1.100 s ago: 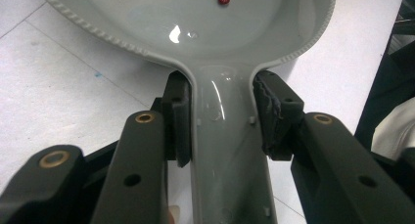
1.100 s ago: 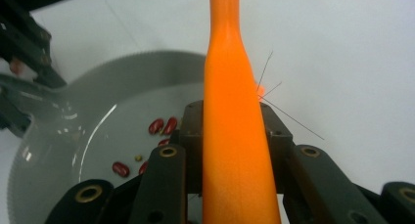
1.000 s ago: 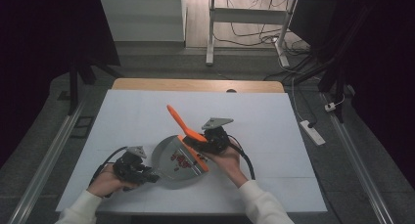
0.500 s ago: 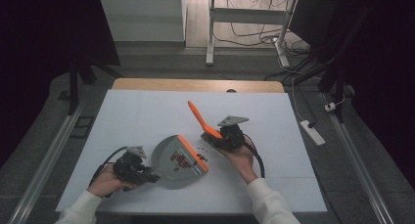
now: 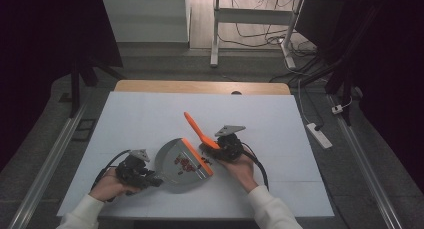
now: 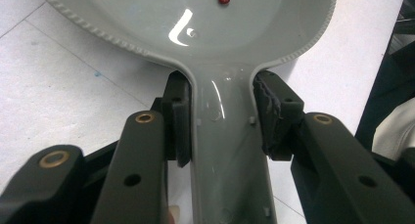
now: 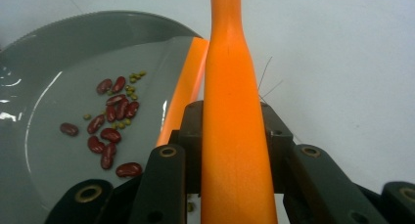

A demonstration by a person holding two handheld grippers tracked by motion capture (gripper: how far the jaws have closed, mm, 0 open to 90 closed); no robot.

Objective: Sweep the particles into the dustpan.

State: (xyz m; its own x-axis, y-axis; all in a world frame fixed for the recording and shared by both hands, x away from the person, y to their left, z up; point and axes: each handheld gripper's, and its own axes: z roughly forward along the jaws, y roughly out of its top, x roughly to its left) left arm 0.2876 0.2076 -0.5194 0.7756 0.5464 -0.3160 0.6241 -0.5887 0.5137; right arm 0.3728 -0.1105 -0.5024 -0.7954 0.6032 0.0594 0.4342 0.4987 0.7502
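A lab or test room, not a home — the white-covered table [image 5: 150, 114] stands alone on grey floor with metal rails [image 5: 45, 164] along both sides. Beyond the tongs, loose cables [image 5: 250, 36] trail under a white desk frame [image 5: 216, 34] (a power strip [image 5: 318, 134] lies right), all darkly curtained.

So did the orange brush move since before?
Yes. The orange brush went right, then swung back toward the grey dustpan, its handle tip ending farther right along the white table.
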